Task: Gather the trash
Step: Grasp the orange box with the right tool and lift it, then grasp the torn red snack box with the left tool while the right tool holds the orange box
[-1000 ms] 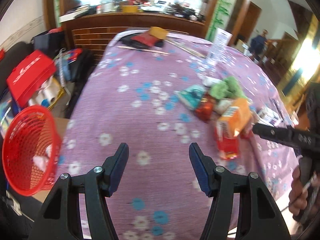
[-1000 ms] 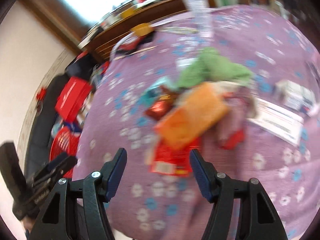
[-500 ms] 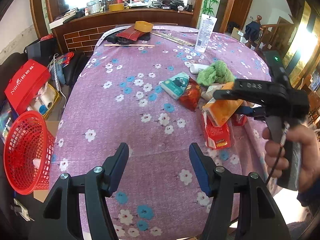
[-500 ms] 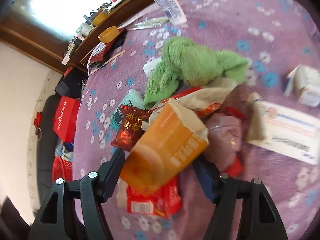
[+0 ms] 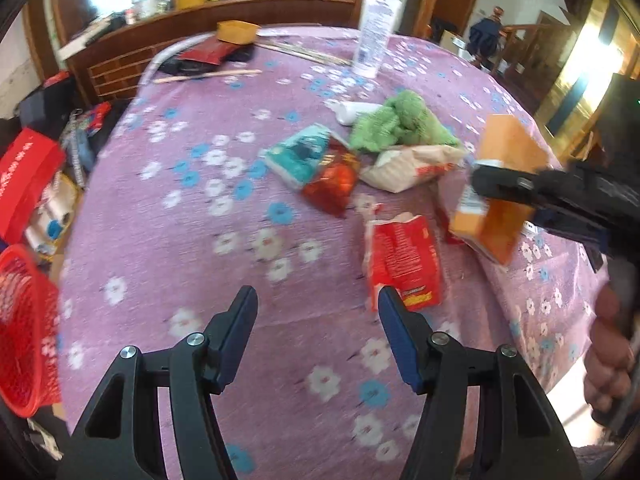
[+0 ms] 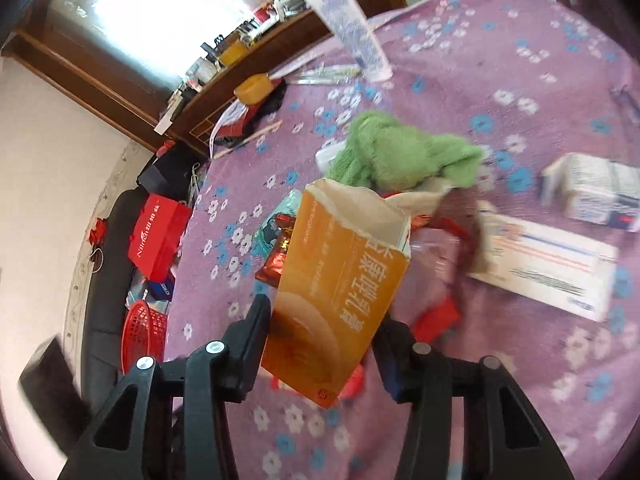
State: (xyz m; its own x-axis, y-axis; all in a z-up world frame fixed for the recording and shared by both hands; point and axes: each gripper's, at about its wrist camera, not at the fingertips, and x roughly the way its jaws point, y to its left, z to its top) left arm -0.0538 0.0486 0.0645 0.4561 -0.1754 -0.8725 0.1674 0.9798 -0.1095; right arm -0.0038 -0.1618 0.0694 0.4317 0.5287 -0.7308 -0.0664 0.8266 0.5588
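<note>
A pile of trash lies on the purple flowered tablecloth. In it are a red packet, a red foil wrapper, a teal packet and a white bag. My right gripper has an open orange carton between its jaws. They are closing and both pads press its sides. The left wrist view shows that carton tilted and raised off the cloth. My left gripper hangs open and holds nothing, just in front of the red packet. A red mesh basket stands off the table's left side.
A green cloth lies behind the pile, and a tall white tube stands further back. Two white boxes lie to the right. A red gift bag and other clutter sit on the floor at left. A person's hand holds the right gripper.
My right gripper closed around the orange carton and raised it from the pile. My left gripper moved lower and closer to the red packet, still open.
</note>
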